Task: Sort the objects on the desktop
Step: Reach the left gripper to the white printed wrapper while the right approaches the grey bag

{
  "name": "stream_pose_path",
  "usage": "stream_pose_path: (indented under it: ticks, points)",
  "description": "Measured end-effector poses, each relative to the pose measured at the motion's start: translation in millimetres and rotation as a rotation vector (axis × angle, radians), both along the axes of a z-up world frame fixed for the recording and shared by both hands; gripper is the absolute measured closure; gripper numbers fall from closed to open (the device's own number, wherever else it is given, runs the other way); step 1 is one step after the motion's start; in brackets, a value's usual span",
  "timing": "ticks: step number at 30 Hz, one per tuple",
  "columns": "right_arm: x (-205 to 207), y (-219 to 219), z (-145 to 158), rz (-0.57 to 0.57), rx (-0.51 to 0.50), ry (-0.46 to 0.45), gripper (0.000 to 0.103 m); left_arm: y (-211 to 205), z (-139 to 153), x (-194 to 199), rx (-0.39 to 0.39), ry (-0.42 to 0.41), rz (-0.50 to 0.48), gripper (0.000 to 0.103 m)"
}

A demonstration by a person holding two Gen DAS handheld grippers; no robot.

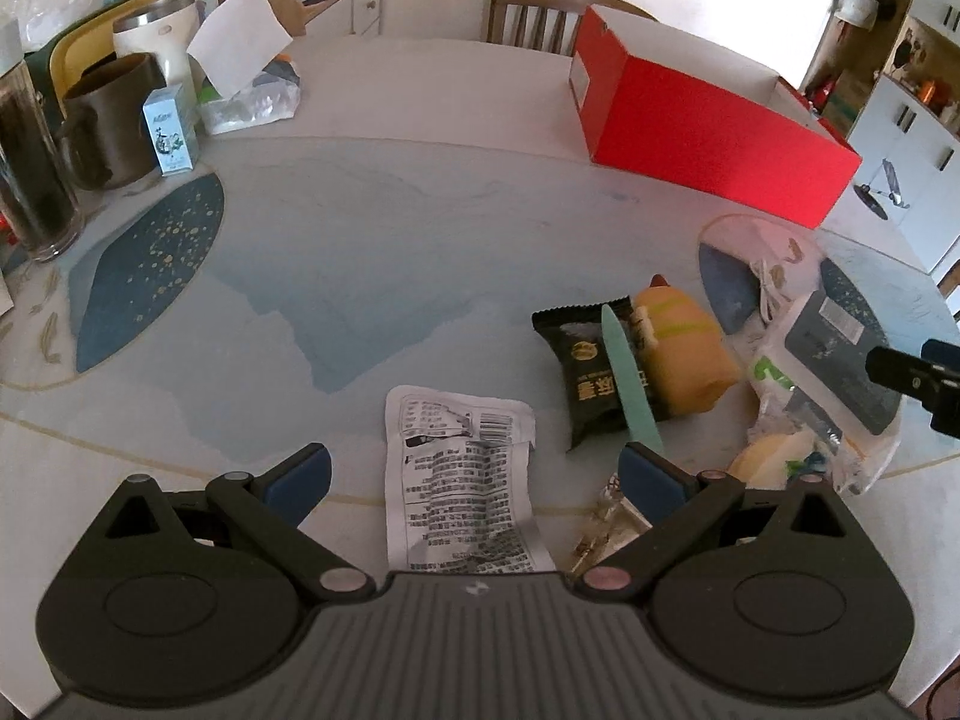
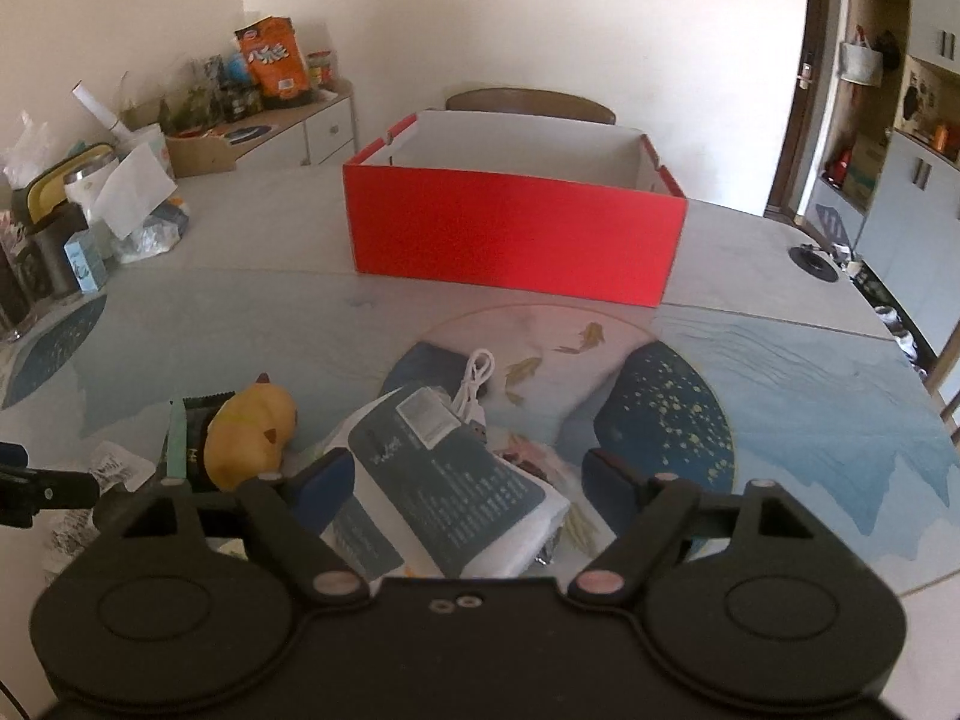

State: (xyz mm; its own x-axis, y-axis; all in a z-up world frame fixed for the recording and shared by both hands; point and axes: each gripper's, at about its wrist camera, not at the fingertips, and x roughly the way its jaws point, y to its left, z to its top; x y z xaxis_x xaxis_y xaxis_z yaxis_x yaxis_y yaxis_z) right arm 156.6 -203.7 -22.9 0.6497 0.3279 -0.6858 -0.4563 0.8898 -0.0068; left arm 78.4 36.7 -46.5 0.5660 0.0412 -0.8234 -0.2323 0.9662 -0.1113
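My left gripper (image 1: 474, 474) is open low over the table, its blue pads on either side of a crumpled white printed packet (image 1: 462, 480). To its right lie a black snack packet (image 1: 591, 372), a green knife-shaped stick (image 1: 630, 384) across it, and a yellow toy (image 1: 684, 354). My right gripper (image 2: 468, 480) is open around a dark-blue-and-white pack (image 2: 444, 480), and its pads do not press on the pack. A white cable (image 2: 474, 384) lies just beyond the pack. The yellow toy (image 2: 252, 438) is to the left. An open red box (image 2: 516, 234) stands further back.
At the table's left stand a dark mug (image 1: 108, 120), a glass bottle (image 1: 30, 168), a small pale box (image 1: 171, 129) and a tissue pack (image 1: 246, 78). A wooden chair (image 1: 540, 12) is behind the red box (image 1: 714, 132). A small black disc (image 2: 813, 255) lies at far right.
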Motion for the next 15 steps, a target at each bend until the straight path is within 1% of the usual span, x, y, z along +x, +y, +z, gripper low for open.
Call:
stream_pose_path:
  ticks: [3, 9, 14, 15]
  points:
    - [5, 3, -2, 0.020, -0.012, 0.000, 0.023, 0, -3, 3, 0.009, 0.006, 0.004, 0.001]
    - [14, 10, -10, 0.054, -0.053, 0.010, 0.031, 0, -10, 7, 0.015, 0.022, 0.011, 0.001]
    - [18, 13, -19, 0.074, -0.089, 0.019, 0.035, 2, -16, 8, 0.015, 0.036, 0.022, 0.001]
    - [19, 13, -20, 0.077, -0.098, 0.020, 0.039, 2, -17, 8, 0.017, 0.037, 0.024, 0.001]
